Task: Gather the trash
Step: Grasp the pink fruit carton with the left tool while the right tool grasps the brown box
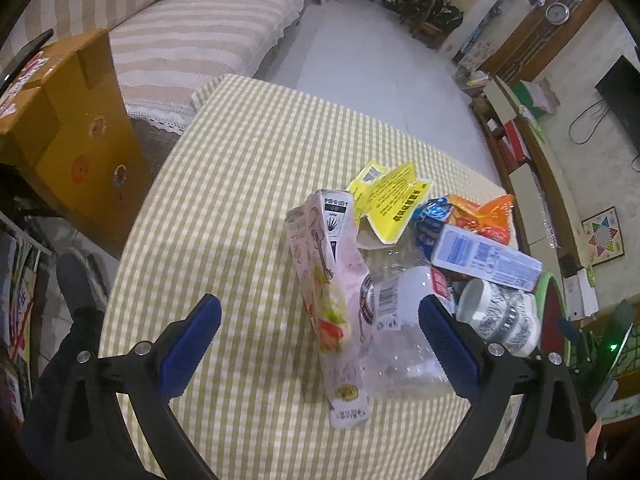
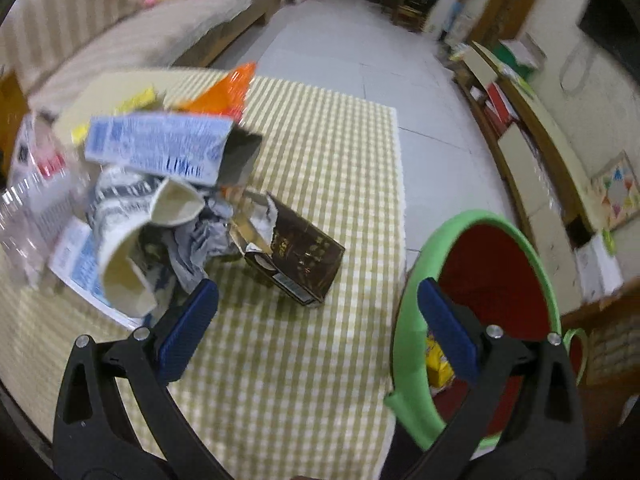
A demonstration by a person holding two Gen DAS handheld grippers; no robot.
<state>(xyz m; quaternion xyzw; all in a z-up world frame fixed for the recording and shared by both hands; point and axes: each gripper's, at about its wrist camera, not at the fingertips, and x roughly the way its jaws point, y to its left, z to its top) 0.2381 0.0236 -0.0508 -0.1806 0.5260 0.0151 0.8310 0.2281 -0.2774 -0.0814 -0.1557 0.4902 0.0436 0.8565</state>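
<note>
A heap of trash lies on the checked tablecloth [image 1: 240, 168]. In the left wrist view a pink carton [image 1: 332, 288] stands between the fingers of my open left gripper [image 1: 320, 312], untouched, with a clear plastic bottle [image 1: 404, 340] beside it, a patterned paper cup [image 1: 500, 316], a blue-and-white box [image 1: 484, 260], yellow packaging [image 1: 388, 200] and an orange wrapper [image 1: 488, 216]. My right gripper [image 2: 318, 296] is open over bare cloth, a dark brown box [image 2: 300, 256] just ahead. The red bin with a green rim [image 2: 496, 264] stands off the table's right edge, a yellow wrapper [image 2: 438, 356] inside.
A striped sofa [image 1: 192, 44] and a cardboard box [image 1: 76, 128] stand left of the table. Pale tiled floor [image 1: 380, 64] stretches beyond it. Low shelves [image 1: 532, 172] line the right wall. A person's dark shoe [image 1: 76, 280] shows at the lower left.
</note>
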